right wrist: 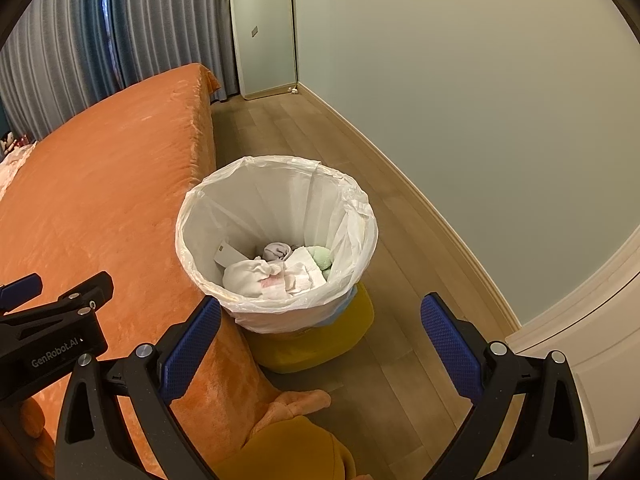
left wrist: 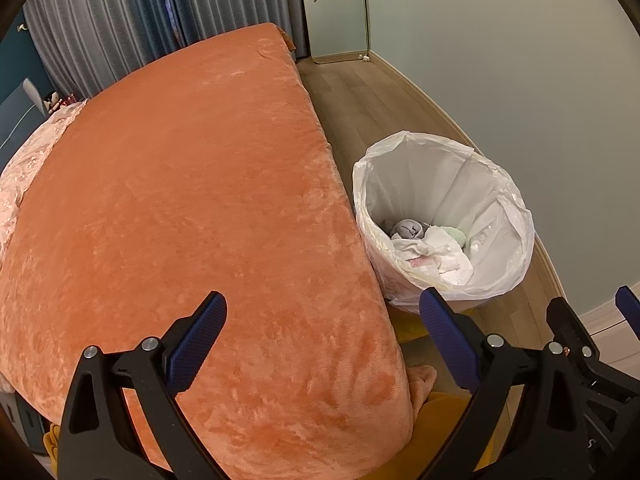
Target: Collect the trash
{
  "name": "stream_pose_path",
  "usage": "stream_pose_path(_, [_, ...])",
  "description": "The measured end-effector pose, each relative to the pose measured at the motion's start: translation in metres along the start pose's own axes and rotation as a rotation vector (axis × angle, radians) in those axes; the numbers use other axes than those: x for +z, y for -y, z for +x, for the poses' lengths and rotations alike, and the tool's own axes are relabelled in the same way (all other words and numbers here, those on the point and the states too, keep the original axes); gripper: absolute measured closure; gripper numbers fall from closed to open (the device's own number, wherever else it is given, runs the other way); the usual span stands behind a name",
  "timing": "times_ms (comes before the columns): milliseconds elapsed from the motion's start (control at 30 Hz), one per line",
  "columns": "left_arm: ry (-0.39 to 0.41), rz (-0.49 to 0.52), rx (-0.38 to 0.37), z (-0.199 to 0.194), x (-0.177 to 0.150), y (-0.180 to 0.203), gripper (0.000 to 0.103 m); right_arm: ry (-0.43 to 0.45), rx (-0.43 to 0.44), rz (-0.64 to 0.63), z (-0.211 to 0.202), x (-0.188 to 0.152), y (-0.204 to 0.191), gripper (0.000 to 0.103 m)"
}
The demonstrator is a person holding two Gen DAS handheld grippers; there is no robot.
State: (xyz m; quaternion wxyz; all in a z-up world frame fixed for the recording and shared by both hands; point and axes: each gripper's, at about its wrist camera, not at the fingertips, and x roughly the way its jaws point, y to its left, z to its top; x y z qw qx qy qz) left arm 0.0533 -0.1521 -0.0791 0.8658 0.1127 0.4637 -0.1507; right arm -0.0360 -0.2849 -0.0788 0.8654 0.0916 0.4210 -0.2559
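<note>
- A wide bed covered with an orange plush blanket (left wrist: 192,208) was seen filling the left and centre of the left wrist view; no loose trash could be made out on it.
- A round bin lined with a white plastic bag (right wrist: 200,216) was seen mid-frame in the right wrist view, touching the bed's edge and set upon a yellow base (right wrist: 320,340).
- Crumpled white tissues (right wrist: 280,276), a grey wad and a pale green lump were held at its bottom; much room was left.
- The left gripper (left wrist: 322,344) and the right gripper (right wrist: 320,352) were both held wide apart, nothing clamped.
- Further trash would best be sought first, then released directly above the bin's mouth.
</note>
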Motion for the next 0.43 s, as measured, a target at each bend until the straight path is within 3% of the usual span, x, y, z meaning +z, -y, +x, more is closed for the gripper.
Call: stream_pose_path(433, [0.012, 0.002, -0.022, 0.0020, 0.0025, 0.0016, 0.010, 0.000, -0.001, 0.004, 0.0004, 0.0009, 0.0008, 0.007])
